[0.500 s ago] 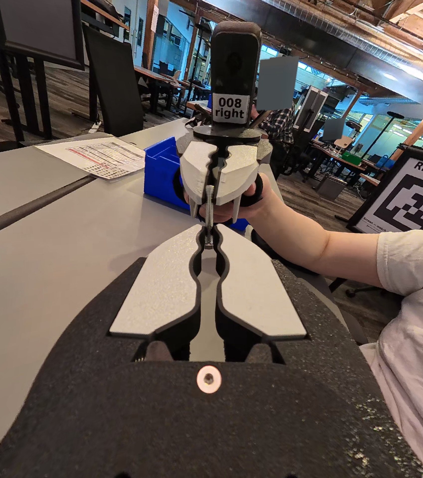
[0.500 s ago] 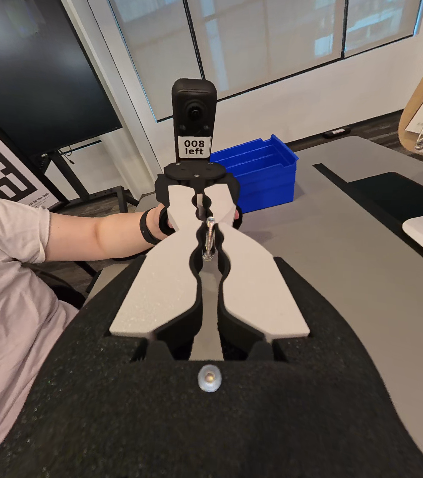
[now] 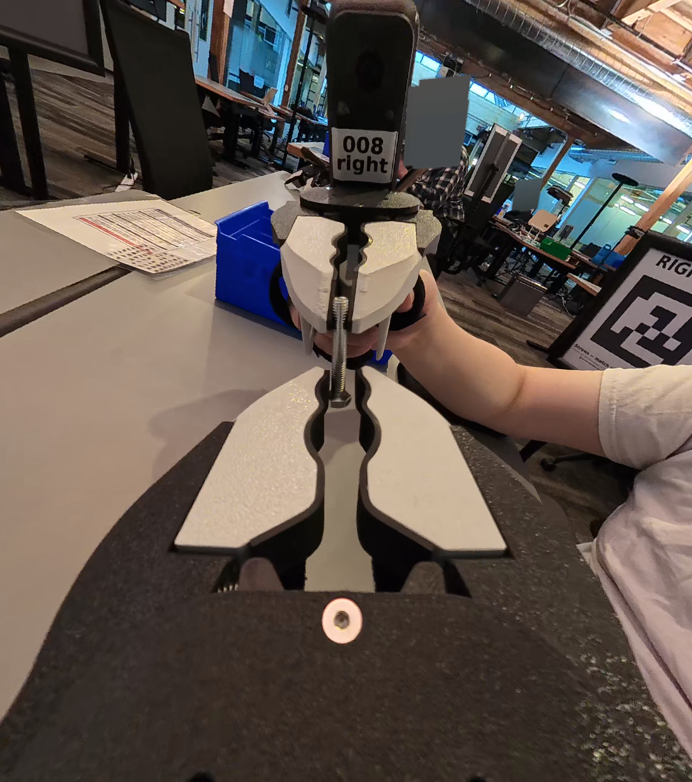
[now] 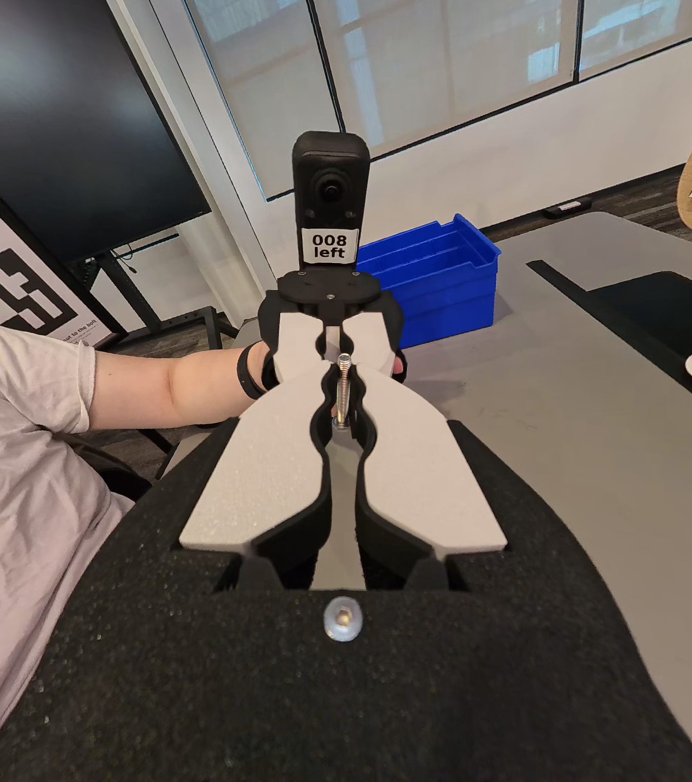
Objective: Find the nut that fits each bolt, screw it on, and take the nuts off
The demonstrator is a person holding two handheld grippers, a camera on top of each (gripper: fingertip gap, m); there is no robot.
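1. The bolt [image 3: 339, 355] hangs in the air above the grey desk [image 3: 81, 381], spanning the two grippers, which face each other tip to tip.
2. In the left wrist view the right gripper [image 3: 342, 328] sits at 12 o'clock from the left gripper [image 3: 342, 376]. Its fingers are closed tight on the far end of the bolt, and that end is buried between them.
3. The left gripper's fingers stand narrow, with the near end of the bolt and a hex piece [image 3: 340, 400] lying in the slot between them. The finger at 9 o'clock looks to touch the thread. A sliver of gap shows on the 3 o'clock side, so I cannot tell whether this gripper actually clamps.
4. Each wrist view shows a hex shape at its own near end of the bolt. Which one is the head and which the nut is too small to make out.
5. A blue bin [image 3: 242, 271] stands on the desk at 10 o'clock from the bolt, partly hidden behind the right gripper; its contents are out of sight.
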